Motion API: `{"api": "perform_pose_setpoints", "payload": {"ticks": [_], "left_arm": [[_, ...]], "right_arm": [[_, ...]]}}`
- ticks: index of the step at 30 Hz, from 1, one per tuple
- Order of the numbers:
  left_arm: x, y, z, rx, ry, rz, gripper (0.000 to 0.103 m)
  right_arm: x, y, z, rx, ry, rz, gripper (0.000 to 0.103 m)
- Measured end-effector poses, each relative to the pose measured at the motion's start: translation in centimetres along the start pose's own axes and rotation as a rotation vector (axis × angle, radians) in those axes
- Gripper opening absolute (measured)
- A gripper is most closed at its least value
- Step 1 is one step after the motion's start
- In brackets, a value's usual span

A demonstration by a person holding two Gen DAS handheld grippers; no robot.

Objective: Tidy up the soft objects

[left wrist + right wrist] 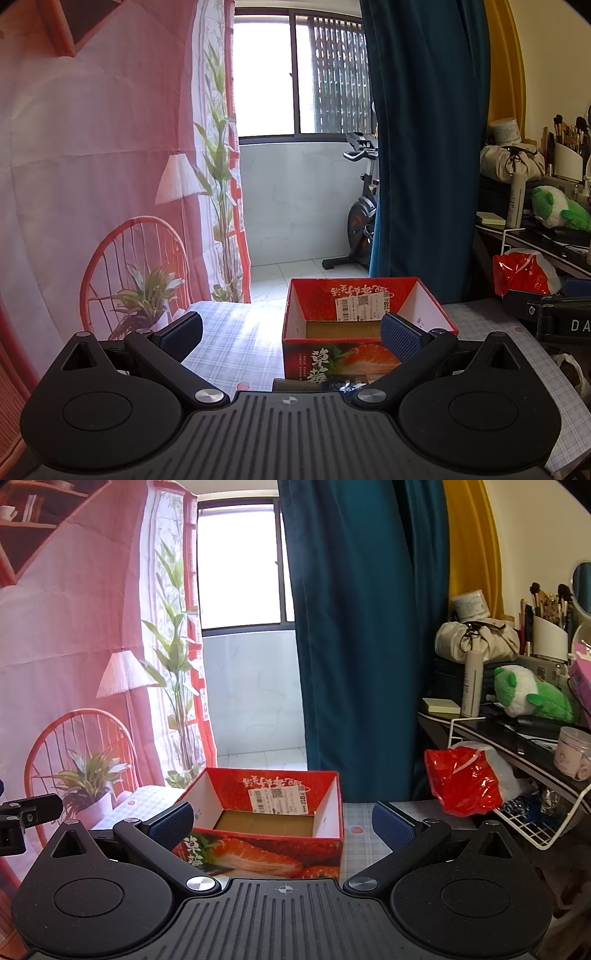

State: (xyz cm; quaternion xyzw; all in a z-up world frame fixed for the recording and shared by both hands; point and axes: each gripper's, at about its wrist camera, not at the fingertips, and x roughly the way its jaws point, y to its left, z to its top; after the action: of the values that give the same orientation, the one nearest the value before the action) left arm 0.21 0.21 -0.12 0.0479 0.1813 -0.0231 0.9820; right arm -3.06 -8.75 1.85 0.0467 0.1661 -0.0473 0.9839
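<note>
- Left wrist view: checked-cloth counter (236, 343) before a window; open red strawberry box (365, 325) ahead and right of centre; left gripper (291, 330), fingers spread, empty.
- Right wrist view: same box (273, 819) ahead and left; right gripper (282, 821), fingers spread, empty; green plush toy (528, 696) on the shelf far right, nearer this hand.

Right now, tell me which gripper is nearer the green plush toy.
Right. The right gripper hovers over the red box, with the green plush toy on the desk to its right. The left gripper is further left of it.
</note>
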Motion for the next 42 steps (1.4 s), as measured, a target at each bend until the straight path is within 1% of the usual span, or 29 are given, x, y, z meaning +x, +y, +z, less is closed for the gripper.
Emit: {"api": "perform_pose_setpoints", "payload": {"ticks": [42], "left_arm": [[0.02, -0.23, -0.21, 0.008, 0.006, -0.002, 0.103]], "right_arm": [[-0.28, -0.41, 0.42, 0.003, -0.011, 0.005, 0.103]]}}
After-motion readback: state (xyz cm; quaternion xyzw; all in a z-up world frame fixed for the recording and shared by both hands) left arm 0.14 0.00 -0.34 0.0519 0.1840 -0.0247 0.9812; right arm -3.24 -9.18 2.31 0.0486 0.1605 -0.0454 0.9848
